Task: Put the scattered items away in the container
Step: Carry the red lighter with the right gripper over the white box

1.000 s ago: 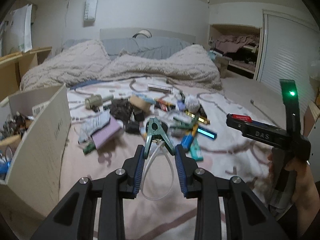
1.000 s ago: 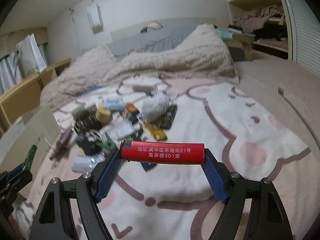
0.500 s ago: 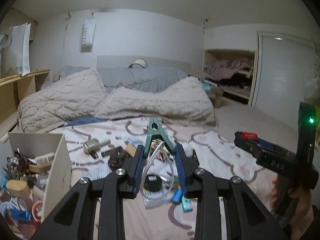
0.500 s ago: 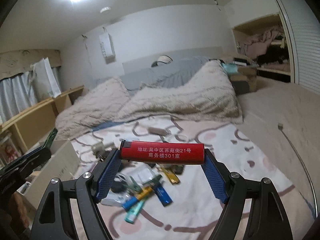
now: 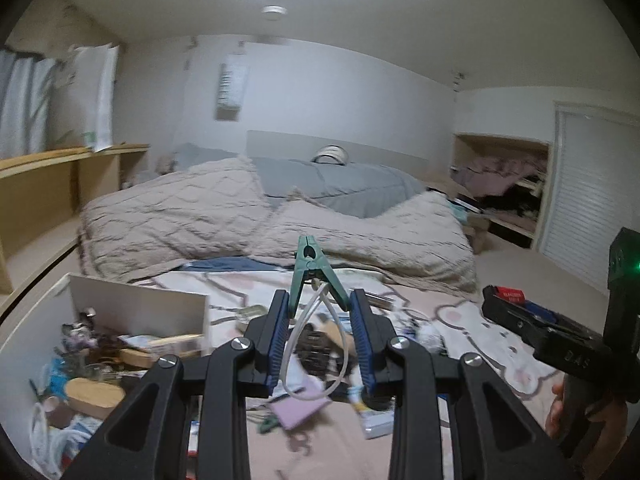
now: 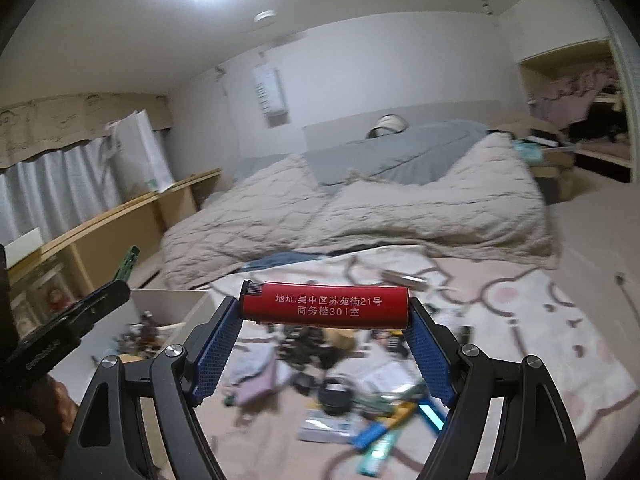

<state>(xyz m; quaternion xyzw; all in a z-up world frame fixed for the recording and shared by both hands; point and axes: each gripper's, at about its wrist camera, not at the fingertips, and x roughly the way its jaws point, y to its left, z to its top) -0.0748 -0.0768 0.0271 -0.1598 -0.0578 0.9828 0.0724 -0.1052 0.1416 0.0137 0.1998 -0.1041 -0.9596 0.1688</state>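
My left gripper point(image 5: 320, 312) is shut on a green clamp point(image 5: 310, 268) with a white loop of cord hanging from it, held in the air above the bed. My right gripper point(image 6: 324, 312) is shut on a red lighter point(image 6: 326, 306), held crosswise between the blue pads, also in the air. The right gripper with the lighter shows at the right of the left wrist view point(image 5: 536, 320). The cardboard box point(image 5: 136, 304), part full of small items, stands at the lower left; it also shows in the right wrist view point(image 6: 168, 300). Scattered items point(image 6: 352, 396) lie on the pink sheet below.
A rumpled beige blanket point(image 5: 272, 220) and grey pillows lie across the far side of the bed. Wooden shelves point(image 5: 44, 184) run along the left wall. A closet nook point(image 5: 504, 188) and a white shutter door stand at the right.
Both grippers have risen and tilted up with their loads. The left view has swung towards the box, which now shows more of its inside. The item pile has dropped lower in both views.
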